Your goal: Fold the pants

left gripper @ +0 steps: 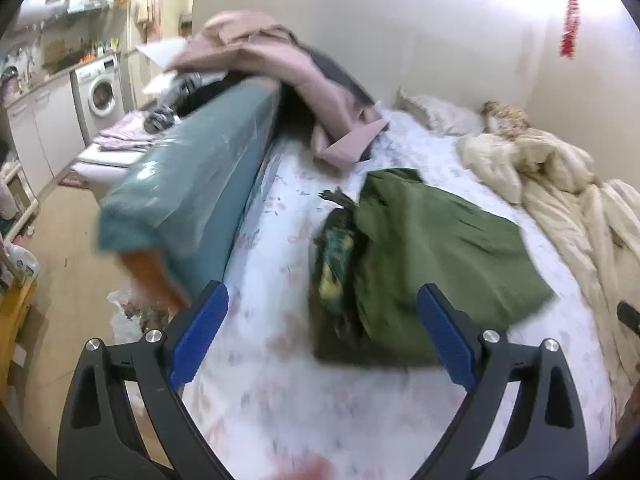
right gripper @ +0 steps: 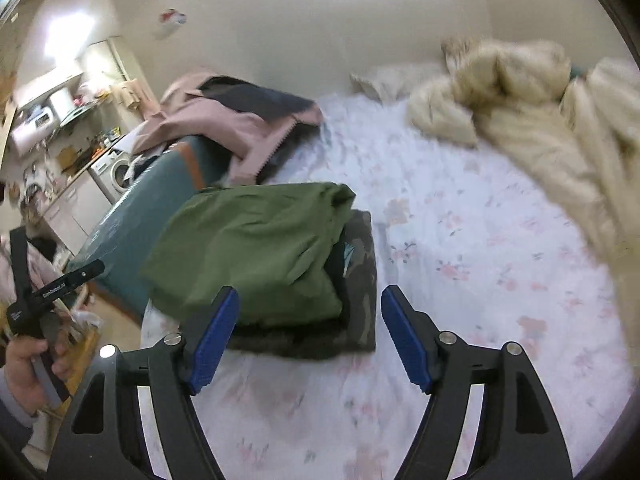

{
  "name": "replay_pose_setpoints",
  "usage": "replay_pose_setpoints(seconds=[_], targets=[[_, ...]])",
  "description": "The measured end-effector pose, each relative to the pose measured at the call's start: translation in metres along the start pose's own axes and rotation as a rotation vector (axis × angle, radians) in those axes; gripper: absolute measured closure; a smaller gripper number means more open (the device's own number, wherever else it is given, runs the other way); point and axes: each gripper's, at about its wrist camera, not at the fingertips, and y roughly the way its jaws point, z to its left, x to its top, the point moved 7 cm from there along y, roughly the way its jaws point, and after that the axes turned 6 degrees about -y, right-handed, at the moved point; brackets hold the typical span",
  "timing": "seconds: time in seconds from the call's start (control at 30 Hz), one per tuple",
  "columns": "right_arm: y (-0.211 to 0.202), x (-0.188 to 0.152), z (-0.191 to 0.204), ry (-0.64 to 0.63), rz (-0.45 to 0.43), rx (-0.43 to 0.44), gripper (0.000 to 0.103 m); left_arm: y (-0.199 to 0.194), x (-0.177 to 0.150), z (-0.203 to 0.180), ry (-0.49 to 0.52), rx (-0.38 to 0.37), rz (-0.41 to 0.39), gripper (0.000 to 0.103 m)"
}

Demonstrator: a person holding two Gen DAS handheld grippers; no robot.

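Note:
Folded olive-green pants (left gripper: 436, 248) (right gripper: 252, 248) lie on top of a folded dark camouflage garment (left gripper: 336, 264) (right gripper: 360, 280) on the floral bed sheet (left gripper: 280, 380) (right gripper: 460, 280). My left gripper (left gripper: 322, 328) is open and empty, held above the sheet just short of the stack. My right gripper (right gripper: 310, 332) is open and empty, above the near edge of the stack. The left tool, held in a hand (right gripper: 36, 320), shows at the left of the right wrist view.
A teal footboard (left gripper: 188, 184) (right gripper: 132, 220) borders the bed, with pink and dark clothes (left gripper: 288, 68) (right gripper: 236, 120) draped over it. A cream duvet (left gripper: 560, 176) (right gripper: 540, 120) is bunched along the far side. A washing machine (left gripper: 102, 92) and cabinets stand beyond.

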Motion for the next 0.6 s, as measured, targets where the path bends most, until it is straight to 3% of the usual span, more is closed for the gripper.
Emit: replay_pose_setpoints(seconds=[0.1, 0.27, 0.33, 0.4, 0.6], targets=[[-0.059, -0.023, 0.028, -0.023, -0.043, -0.017, 0.024, -0.062, -0.035, -0.015, 0.027, -0.044, -0.043, 0.009], [-0.127, -0.072, 0.059, -0.006, -0.081, -0.019, 0.012, -0.14, -0.096, -0.025, 0.045, -0.039, -0.034, 0.009], [-0.146, -0.096, 0.07, -0.005, -0.083, -0.042, 0.001, -0.172, -0.122, -0.025, 0.035, -0.053, -0.058, 0.005], [-0.159, -0.115, 0.079, -0.012, -0.089, -0.062, 0.0, -0.196, -0.141, -0.024, 0.054, -0.048, -0.08, 0.001], [-0.174, -0.17, 0.104, -0.069, -0.107, -0.099, 0.0, -0.216, -0.191, -0.025, 0.122, -0.03, -0.085, 0.0]])
